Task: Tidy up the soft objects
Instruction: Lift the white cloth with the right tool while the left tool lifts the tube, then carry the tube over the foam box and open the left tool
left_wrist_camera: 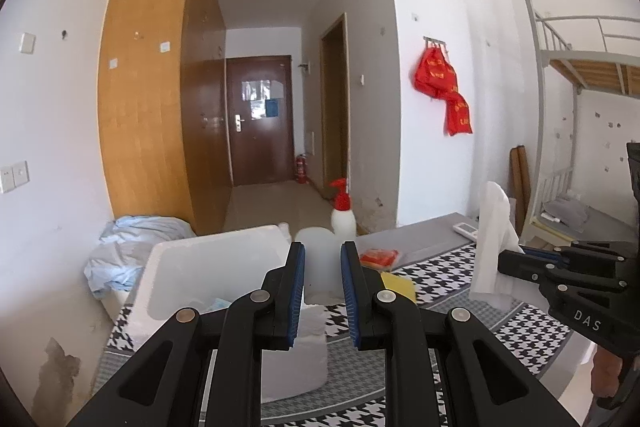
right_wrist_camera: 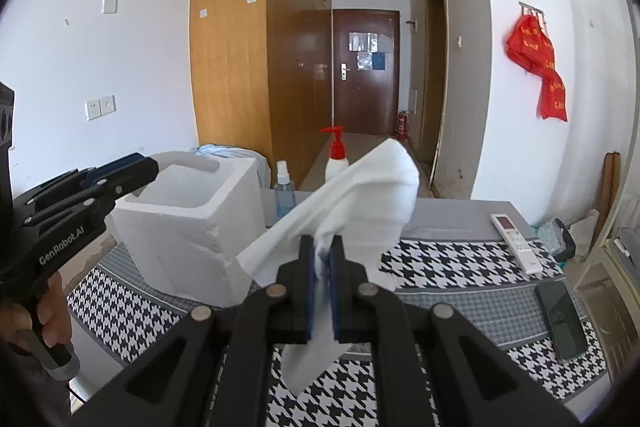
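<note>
My right gripper is shut on a white cloth and holds it up above the houndstooth table cover; the cloth drapes over and below the fingers. From the left wrist view the same cloth hangs from the right gripper at the right. My left gripper is open and empty, just above the near edge of a white foam box. The foam box stands at the left of the table, with the left gripper over its rim.
A red-capped pump bottle, a blue spray bottle, a white remote and a dark phone are on the table. An orange packet and a yellow item lie beyond the box. Blue bedding is piled at the left.
</note>
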Available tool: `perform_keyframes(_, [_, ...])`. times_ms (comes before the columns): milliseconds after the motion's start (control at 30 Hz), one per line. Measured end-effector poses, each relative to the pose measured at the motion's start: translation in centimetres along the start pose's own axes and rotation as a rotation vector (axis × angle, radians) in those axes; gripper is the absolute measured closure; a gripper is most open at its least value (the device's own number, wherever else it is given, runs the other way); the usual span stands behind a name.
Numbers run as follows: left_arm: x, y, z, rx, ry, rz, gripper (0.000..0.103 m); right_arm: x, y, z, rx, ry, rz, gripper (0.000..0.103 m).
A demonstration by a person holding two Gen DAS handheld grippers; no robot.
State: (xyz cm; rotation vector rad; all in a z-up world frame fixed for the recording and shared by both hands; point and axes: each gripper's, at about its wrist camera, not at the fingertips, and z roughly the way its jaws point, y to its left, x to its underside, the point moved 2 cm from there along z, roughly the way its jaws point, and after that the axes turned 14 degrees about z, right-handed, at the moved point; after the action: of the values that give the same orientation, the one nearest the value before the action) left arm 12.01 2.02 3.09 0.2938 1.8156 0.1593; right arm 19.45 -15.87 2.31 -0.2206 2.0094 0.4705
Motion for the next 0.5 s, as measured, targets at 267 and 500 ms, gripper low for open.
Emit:
perform_keyframes(267, [0.3, 1.8, -0.3, -0.044, 0.003, -0.018, 0.083, -0.4, 1.8, 0.5, -0.034, -0.006, -0.029, 0.094])
perform_keyframes(500, [0.6, 3.4, -0.4, -0.085, 0.018, -0.035, 0.083, -0.6, 3.5, 1.4, -0.078, 0.006, -0.050, 0.094])
